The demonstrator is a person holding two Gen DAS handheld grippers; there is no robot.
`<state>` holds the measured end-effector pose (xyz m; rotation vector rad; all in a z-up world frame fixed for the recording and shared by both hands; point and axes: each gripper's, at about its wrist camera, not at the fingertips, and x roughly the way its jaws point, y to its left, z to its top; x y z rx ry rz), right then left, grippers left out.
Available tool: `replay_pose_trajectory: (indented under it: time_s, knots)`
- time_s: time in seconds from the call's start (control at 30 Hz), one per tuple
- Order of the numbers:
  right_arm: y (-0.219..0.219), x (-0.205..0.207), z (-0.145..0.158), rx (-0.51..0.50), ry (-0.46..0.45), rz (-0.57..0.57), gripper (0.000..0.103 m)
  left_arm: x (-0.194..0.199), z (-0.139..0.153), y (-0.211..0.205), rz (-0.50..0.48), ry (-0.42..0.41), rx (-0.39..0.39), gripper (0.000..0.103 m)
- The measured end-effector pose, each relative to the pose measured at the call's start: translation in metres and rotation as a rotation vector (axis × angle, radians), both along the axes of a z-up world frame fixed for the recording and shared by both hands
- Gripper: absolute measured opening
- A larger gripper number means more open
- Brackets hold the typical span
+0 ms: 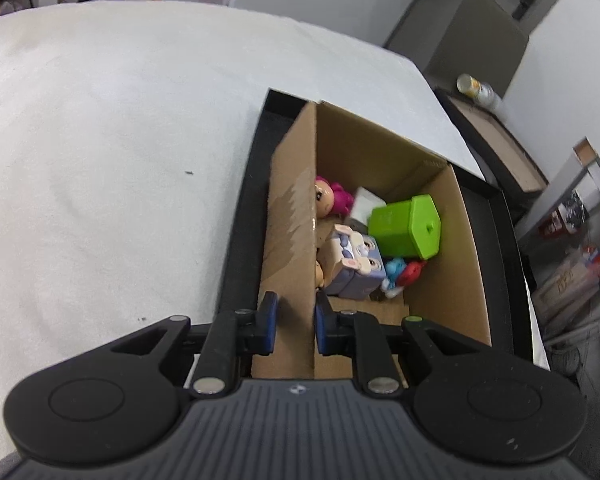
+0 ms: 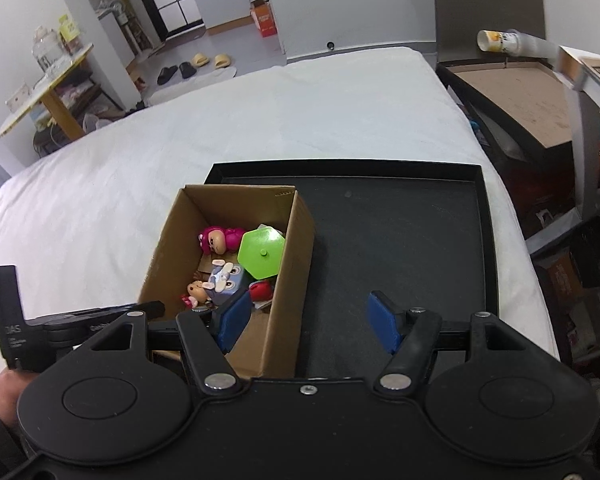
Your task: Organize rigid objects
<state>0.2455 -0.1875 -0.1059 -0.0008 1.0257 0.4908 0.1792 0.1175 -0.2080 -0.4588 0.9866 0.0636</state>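
Observation:
A brown cardboard box (image 2: 296, 248) stands in a black tray (image 2: 400, 240) on a white bed. Inside lie a green hexagonal container (image 2: 261, 253), a pink-haired doll (image 2: 220, 239), a lilac bunny block (image 2: 226, 280) and a red and blue toy (image 1: 402, 274). My left gripper (image 1: 295, 322) is shut on the box's left wall (image 1: 290, 240); it also shows at the left of the right wrist view (image 2: 80, 324). My right gripper (image 2: 306, 322) is open and empty above the box's right wall, one finger over the box, the other over the tray.
A dark side table (image 2: 512, 92) with a brown board and a lying can (image 2: 496, 40) stands right of the bed. Shelves with clutter (image 1: 572, 232) are further right. The white bedsheet (image 1: 100, 140) spreads left and beyond the tray.

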Motion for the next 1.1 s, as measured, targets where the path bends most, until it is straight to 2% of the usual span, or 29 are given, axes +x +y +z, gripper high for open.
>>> replay_pose_trajectory:
  time_s: [0.07,0.33,0.5,0.7,1.1]
  knots:
    - [-0.005,-0.005,0.004,0.014,-0.010,-0.007,0.064,0.000,0.005,0.004,0.018,0.006,-0.003,0.018]
    - [-0.018,-0.023,0.016,0.061,-0.051,-0.025,0.065,-0.011,0.036,-0.001,0.000,-0.022,0.109,0.018]
    - [-0.028,-0.035,0.018,0.091,-0.060,-0.040,0.068,-0.025,0.058,-0.002,0.011,-0.030,0.121,0.020]
    - [-0.035,-0.046,0.022,0.118,-0.078,-0.072,0.080,-0.039,0.085,-0.012,0.009,-0.045,0.125,0.022]
    - [-0.045,-0.075,0.039,0.154,-0.141,-0.105,0.101,-0.077,0.139,-0.036,-0.009,-0.115,0.142,0.064]
